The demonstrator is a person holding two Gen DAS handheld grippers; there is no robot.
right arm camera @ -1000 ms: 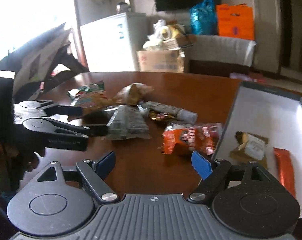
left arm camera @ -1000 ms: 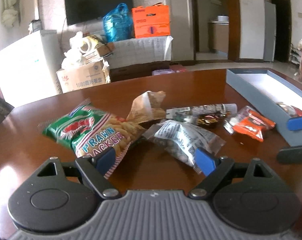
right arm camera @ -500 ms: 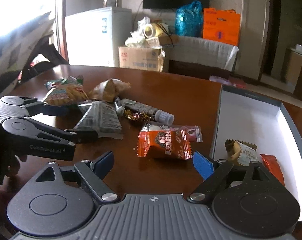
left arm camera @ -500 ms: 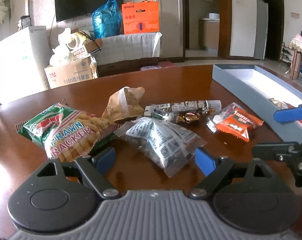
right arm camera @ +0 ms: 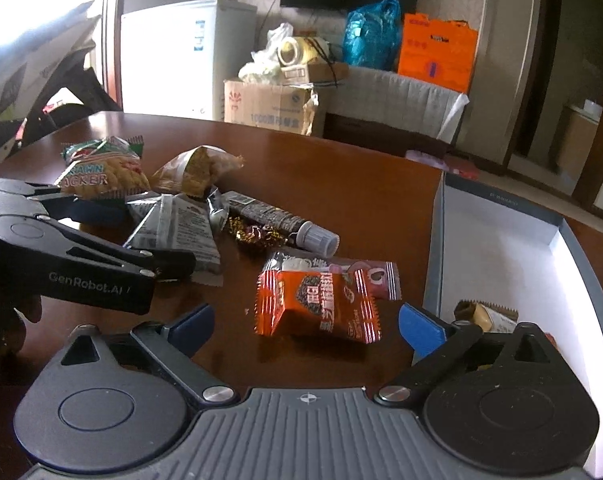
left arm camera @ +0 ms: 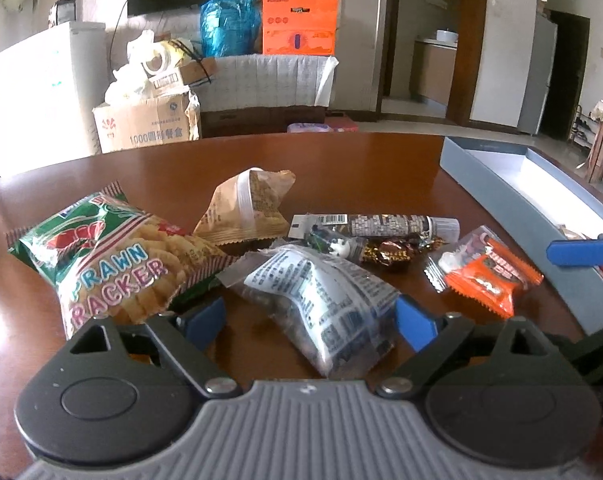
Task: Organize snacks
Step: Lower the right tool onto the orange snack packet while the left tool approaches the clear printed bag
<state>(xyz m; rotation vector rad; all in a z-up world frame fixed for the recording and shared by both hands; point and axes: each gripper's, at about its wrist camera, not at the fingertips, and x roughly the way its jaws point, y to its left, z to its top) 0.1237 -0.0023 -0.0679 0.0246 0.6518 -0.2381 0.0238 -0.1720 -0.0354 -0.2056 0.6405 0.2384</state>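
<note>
Snacks lie in a heap on the brown table. My left gripper is open around the near end of a clear printed packet. Left of it lies a prawn cracker bag, behind it a tan bag, a dark tube and a foil candy. My right gripper is open with an orange packet between its fingers, not gripped. A pink-white packet lies under the orange one. The grey box on the right holds a tan wrapped snack.
The table's far edge curves behind the heap. Beyond it stand a cardboard carton, a white fridge and a covered cabinet with bags. The left gripper's body sits close to the left of the right gripper.
Both grippers have moved forward and lower toward the snacks. The clear packet now lies between the left fingers and the orange packet between the right fingers.
</note>
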